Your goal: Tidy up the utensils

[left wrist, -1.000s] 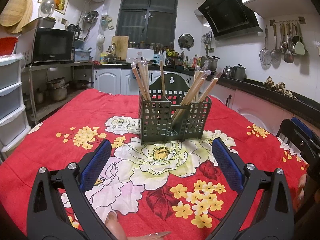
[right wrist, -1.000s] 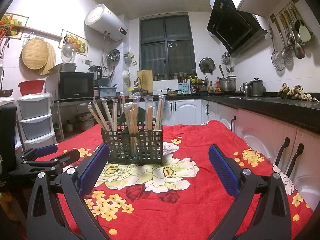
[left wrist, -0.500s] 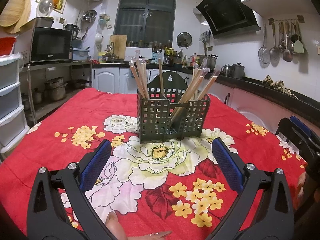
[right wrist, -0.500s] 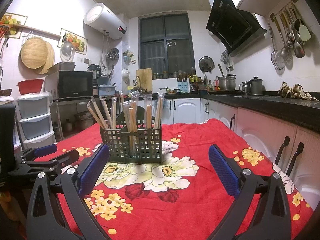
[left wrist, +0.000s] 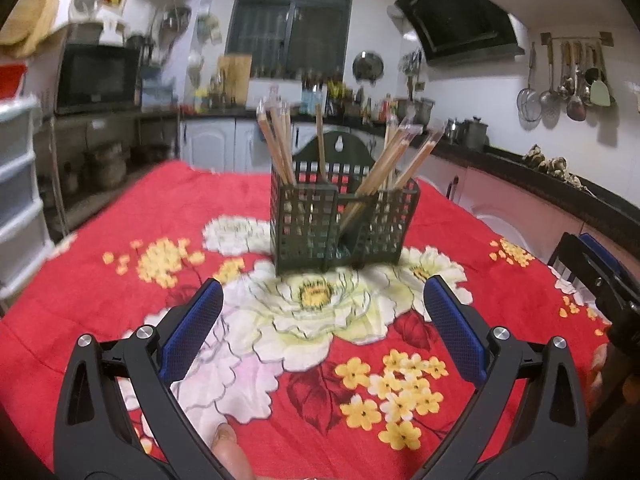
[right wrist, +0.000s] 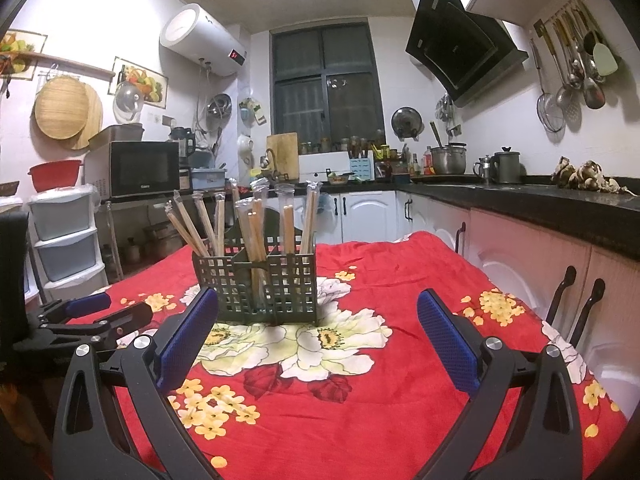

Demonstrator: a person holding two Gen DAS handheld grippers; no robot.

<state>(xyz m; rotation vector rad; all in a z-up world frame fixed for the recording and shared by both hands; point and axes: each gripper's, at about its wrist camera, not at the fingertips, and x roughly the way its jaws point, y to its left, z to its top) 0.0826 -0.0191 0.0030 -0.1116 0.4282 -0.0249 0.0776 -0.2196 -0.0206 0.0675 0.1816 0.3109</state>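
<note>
A dark green lattice utensil holder (left wrist: pixel 340 228) (right wrist: pixel 260 288) stands upright on the red floral tablecloth (left wrist: pixel 120 280) (right wrist: pixel 400 380). Several wrapped wooden chopsticks (left wrist: pixel 280 144) (right wrist: pixel 256 236) lean out of its compartments. My left gripper (left wrist: pixel 322 308) is open and holds nothing, a little short of the holder. My right gripper (right wrist: pixel 318 322) is open too, with the holder beyond its left finger. The left gripper (right wrist: pixel 88 316) shows at the left edge of the right wrist view; the right gripper (left wrist: pixel 600 276) at the right edge of the left wrist view.
A fingertip (left wrist: pixel 230 452) shows at the bottom of the left wrist view. Black counters with white cabinets (right wrist: pixel 520 240) run along the right and back. Plastic drawers (right wrist: pixel 64 240) and a microwave (right wrist: pixel 140 168) stand to the left. Ladles hang on the wall (right wrist: pixel 576 72).
The left gripper has tilted slightly, so the holder sits a little higher and the view is blurred. The right gripper has edged back a touch. Both stay open.
</note>
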